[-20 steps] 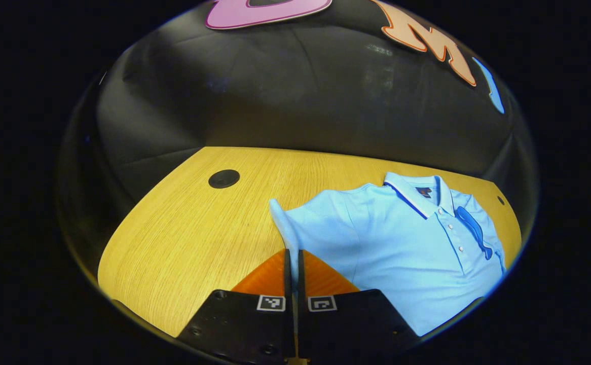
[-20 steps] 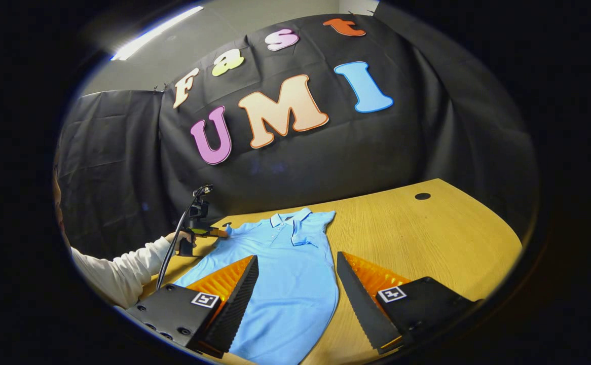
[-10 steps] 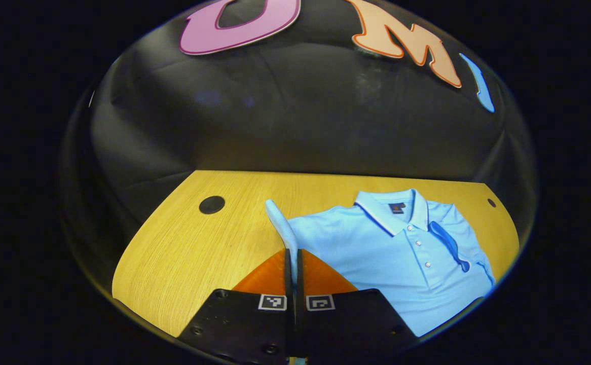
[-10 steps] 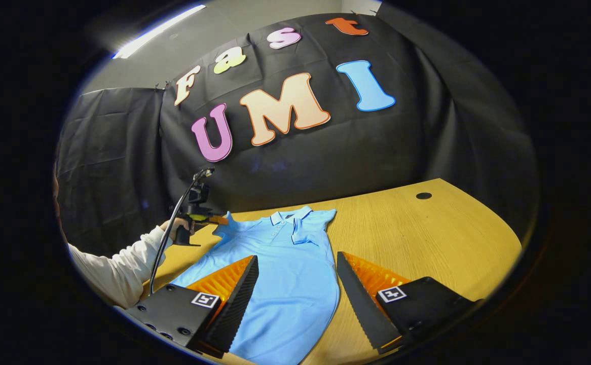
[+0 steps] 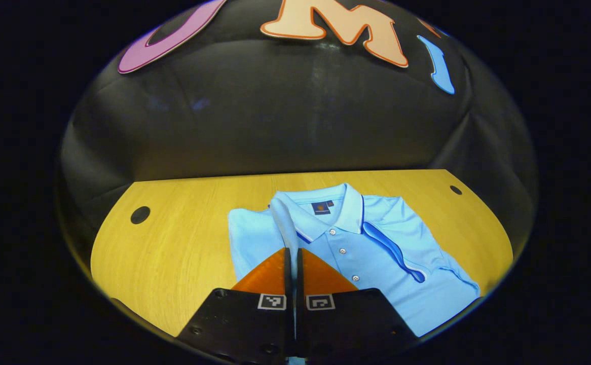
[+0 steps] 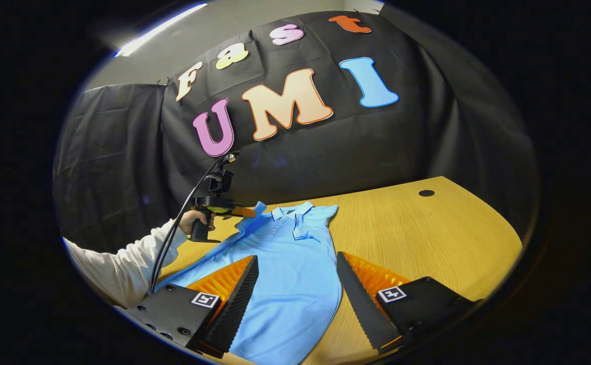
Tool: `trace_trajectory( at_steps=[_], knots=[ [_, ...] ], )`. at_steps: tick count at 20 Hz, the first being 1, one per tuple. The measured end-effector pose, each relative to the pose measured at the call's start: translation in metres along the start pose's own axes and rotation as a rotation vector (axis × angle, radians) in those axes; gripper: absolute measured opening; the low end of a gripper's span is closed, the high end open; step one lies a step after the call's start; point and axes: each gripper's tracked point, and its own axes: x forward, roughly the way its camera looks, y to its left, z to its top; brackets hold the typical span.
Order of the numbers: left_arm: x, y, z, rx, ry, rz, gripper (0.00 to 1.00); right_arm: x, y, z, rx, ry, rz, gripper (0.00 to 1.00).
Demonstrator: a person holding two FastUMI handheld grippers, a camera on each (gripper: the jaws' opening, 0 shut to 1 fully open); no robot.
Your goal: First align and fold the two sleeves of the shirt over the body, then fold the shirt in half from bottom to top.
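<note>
Here, shirt [image 6: 290, 274] on wooden table [image 6: 427, 238].

shirt [image 6: 285, 274] on table [image 6: 427, 238], left tool [image 6: 247, 211] over its left shoulder

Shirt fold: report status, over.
Left gripper shut on sleeve, raised over the shirt. Right gripper open, low over the hem. Other sleeve already folded. Table ahead, nothing blocking.

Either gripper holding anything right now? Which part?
The left gripper is shut on the polo shirt's sleeve, lifted over the body. The right gripper is open, holding nothing.
</note>
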Motion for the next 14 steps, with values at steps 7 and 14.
trace_trajectory(
  at_steps=[7, 14],
  knots=[
    [-0.009, 0.000, -0.014, 0.067, 0.030, 0.003, 0.56, 0.006, 0.004, -0.010, -0.008, 0.024, 0.004, 0.97],
    [-0.094, -0.013, -0.043, 0.061, 0.046, -0.060, 0.99, 0.002, 0.015, -0.018, -0.034, 0.046, 0.017, 0.97]
  ],
)
